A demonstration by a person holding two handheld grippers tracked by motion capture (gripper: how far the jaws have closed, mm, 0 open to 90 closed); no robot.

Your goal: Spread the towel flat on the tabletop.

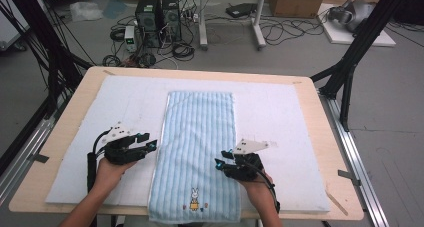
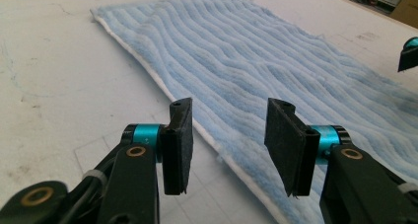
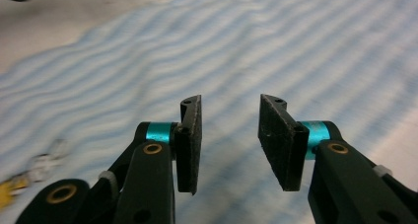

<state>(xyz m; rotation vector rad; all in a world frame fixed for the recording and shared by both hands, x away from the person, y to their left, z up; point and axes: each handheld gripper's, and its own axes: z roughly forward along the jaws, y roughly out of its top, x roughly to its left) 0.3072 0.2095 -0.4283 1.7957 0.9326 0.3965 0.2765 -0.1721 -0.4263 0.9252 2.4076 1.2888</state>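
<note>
A light blue striped towel (image 1: pixel 200 132) lies flat and lengthwise on the white mat, with a small rabbit picture (image 1: pixel 194 198) near its front end. My left gripper (image 1: pixel 149 141) hovers just beside the towel's left edge, jaws apart with nothing between them. In the left gripper view, the left gripper (image 2: pixel 229 105) points across the towel (image 2: pixel 276 71), whose white hem runs under the gap. My right gripper (image 1: pixel 221 158) is over the towel's right side, open. The right gripper view puts the right gripper (image 3: pixel 229 99) low above the towel (image 3: pixel 246 51), empty.
The white mat (image 1: pixel 115 117) covers most of the wooden table (image 1: pixel 75 112). Black frame legs (image 1: pixel 345 72) stand at the table's back corners. Computer towers (image 1: pixel 157 17), cables and boxes sit on the floor beyond the far edge.
</note>
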